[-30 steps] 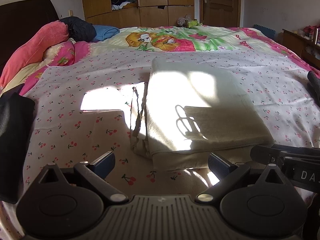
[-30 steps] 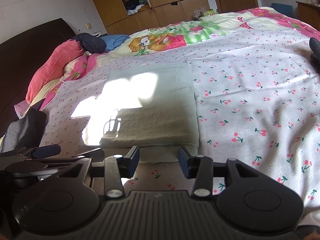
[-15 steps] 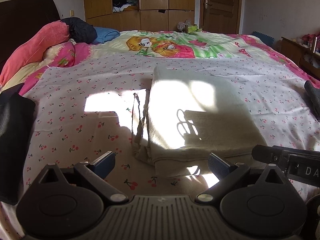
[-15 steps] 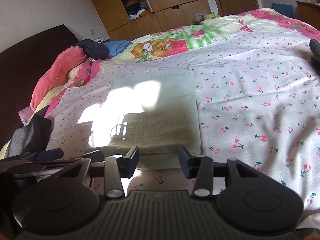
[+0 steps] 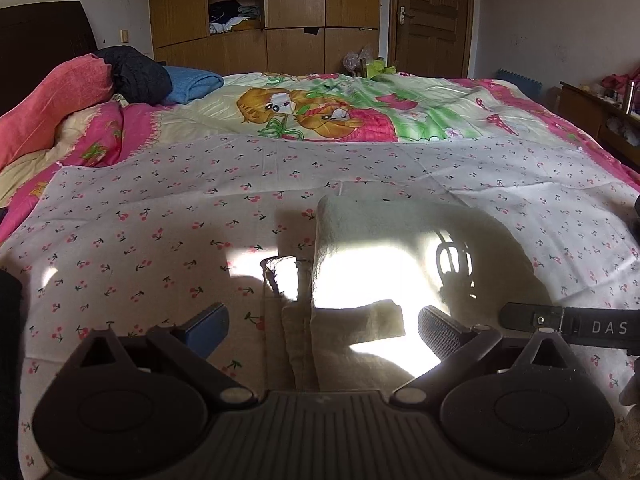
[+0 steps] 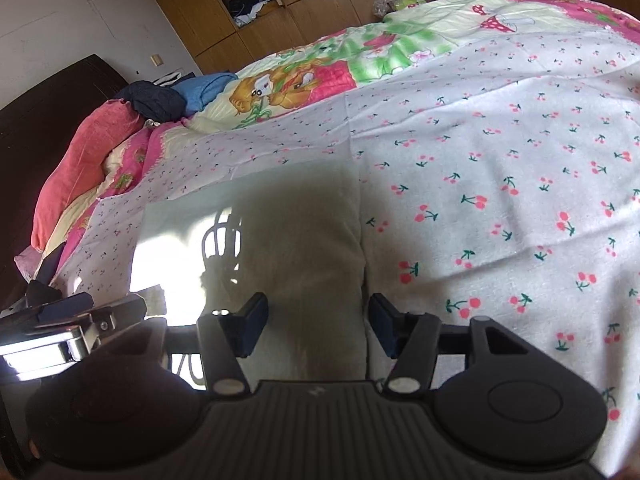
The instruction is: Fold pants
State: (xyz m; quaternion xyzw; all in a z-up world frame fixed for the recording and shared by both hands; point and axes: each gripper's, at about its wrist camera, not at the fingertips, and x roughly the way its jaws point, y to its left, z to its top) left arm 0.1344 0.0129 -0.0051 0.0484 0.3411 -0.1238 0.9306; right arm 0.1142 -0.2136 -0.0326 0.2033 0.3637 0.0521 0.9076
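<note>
On cherry sheet [image 5: 132, 216], folded pants [image 5: 400, 248] lay; left gripper [image 5: 320, 330] spread wide, empty; right gripper [image 6: 316, 322] opening, seemingly gripping nothing; careless grab could undo fold.

Home bedroom, bed [image 5: 280, 168], wooden wardrobe [image 5: 296, 8]

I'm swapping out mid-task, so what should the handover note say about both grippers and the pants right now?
Left gripper: open, nothing held, fingers either side of the near left part of the pants.
Right gripper: opening, nothing gripped; the pants' right edge lies between its fingers.
Pants: beige, already folded into a compact rectangle, lying flat on the cherry-print sheet with a drawstring sticking out on the left.
Done: the main folds.
Left: probably one more fold or a final tidy; tuck in the drawstring.
</note>
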